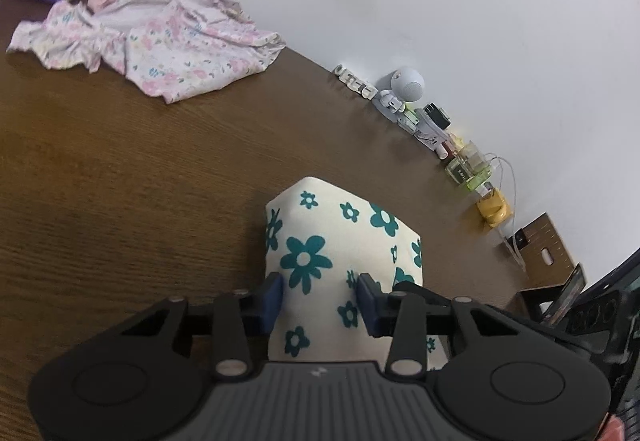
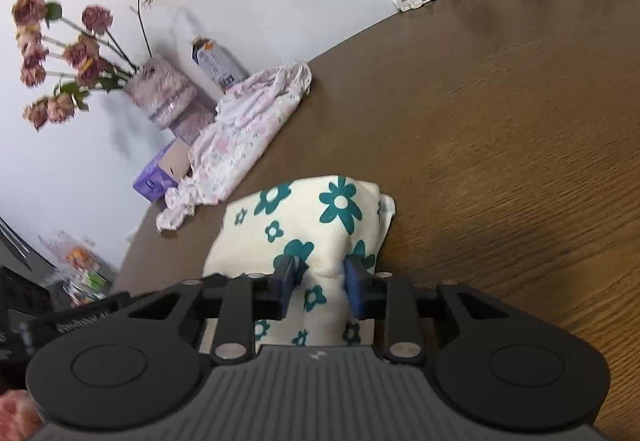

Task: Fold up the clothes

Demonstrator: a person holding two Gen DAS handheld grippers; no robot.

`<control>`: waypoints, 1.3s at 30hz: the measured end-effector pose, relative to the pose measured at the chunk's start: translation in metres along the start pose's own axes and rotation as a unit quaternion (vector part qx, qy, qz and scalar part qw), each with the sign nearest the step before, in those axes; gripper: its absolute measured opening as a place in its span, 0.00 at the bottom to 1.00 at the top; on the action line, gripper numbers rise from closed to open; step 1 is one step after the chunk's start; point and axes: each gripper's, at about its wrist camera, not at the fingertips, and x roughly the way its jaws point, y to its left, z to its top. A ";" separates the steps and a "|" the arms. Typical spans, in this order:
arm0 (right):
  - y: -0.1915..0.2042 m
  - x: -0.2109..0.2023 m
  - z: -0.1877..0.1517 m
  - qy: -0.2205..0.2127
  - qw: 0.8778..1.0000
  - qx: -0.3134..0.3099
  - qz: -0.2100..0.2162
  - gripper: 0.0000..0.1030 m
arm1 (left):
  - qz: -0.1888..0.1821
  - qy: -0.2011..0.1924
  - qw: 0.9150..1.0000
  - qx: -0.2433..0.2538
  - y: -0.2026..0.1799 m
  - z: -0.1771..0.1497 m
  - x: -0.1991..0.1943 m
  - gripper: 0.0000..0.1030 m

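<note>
Teal-flowered garment [image 1: 344, 237], folded, centre-low on table [image 1: 120, 181] | left gripper [image 1: 320, 297] jaws apart, cloth between, unpressed | right gripper [image 2: 320, 281] pinches its fold | risk: uneven release may drag fold open | pink floral garment [image 1: 160, 41], upper left, unfolded

L gripper [image 1: 320, 301] points down at a slant, black body low in the left wrist view. Its two blue pads [image 1: 273, 299] stand apart, one on each side of the cloth, w/ room between them; can't tell if they press it. R gripper [image 2: 320, 287] tilts down the same way. Its blue pads [image 2: 289, 283] sit closer together and pinch a bunched fold of the cloth. A bit of hand [image 2: 18, 415] shows at the bottom left corner of the right wrist view.
</note>
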 end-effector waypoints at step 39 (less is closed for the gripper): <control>-0.016 0.017 0.042 0.004 0.999 0.012 0.031 0.36 | 0.016 -0.032 0.999 -0.015 -0.002 0.022 -0.002 0.41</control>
